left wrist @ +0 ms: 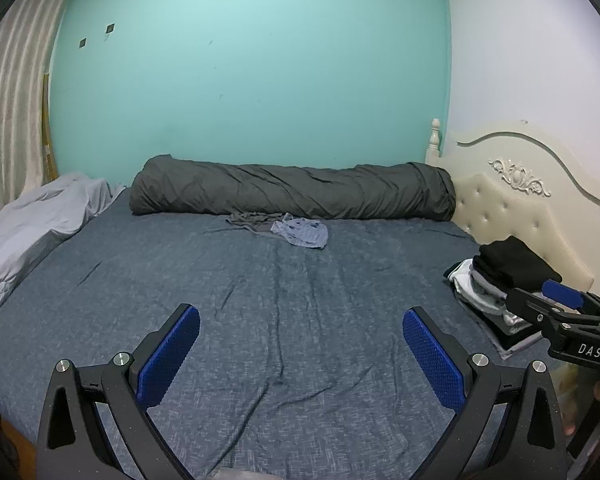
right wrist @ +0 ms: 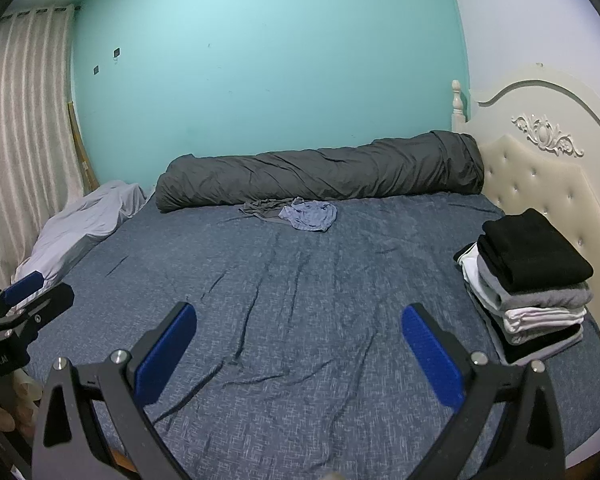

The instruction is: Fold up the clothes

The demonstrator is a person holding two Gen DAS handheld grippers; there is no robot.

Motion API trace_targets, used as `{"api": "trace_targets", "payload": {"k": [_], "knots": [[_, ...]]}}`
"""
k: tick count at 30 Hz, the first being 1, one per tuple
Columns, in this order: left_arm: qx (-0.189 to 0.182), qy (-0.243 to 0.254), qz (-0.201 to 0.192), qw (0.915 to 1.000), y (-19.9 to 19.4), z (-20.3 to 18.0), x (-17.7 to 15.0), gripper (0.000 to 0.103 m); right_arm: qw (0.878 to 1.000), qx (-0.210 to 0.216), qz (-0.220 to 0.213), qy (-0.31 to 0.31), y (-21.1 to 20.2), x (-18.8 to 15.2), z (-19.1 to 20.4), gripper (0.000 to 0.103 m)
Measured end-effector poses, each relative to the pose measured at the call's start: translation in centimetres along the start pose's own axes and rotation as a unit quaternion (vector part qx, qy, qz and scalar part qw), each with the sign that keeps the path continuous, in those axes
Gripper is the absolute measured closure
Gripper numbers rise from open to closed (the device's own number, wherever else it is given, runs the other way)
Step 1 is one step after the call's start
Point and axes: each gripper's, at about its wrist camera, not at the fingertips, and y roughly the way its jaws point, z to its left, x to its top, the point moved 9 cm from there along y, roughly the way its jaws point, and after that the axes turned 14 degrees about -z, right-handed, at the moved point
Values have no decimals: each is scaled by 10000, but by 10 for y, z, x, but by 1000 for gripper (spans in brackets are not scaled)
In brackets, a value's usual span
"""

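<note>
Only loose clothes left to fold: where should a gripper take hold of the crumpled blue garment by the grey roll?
Probably grip the blue garment at its raised, bunched near edge, coming from the front over the open sheet. The grey roll blocks the far side, and a grey garment lies against its left.

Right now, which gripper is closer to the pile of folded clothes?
Right. The right gripper hovers open just beside the pile of folded clothes; the left gripper, also open, sits farther away, on the right gripper's other side.
</note>
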Motion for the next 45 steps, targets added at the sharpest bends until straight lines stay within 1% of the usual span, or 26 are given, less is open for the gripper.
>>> {"api": "trace_targets", "payload": {"k": [6,12,14,23,25,30,45], "knots": [[-8,-1,-12,10000,-1,-4,1,0,10000,-2,7,1,0,-1,0,0],[-15,-19,13,10000,-4,2,-3,0,10000,-5,22,9,0,-1,0,0],[4,-45,44,10000,-1,1,2,0,10000,-4,40,31,0,0,-1,0],[23,-77,40,10000,-1,0,-2,0,10000,-28,33,38,1,-3,-3,0],[-19,-117,24,9999,-2,9,-4,0,10000,-27,43,37,1,-4,-3,0],[-14,-104,30,9999,-2,10,-5,0,10000,-24,50,52,2,-3,-4,0],[-15,-69,25,10000,-4,1,-1,0,10000,-32,46,59,0,-5,-7,0]]}}
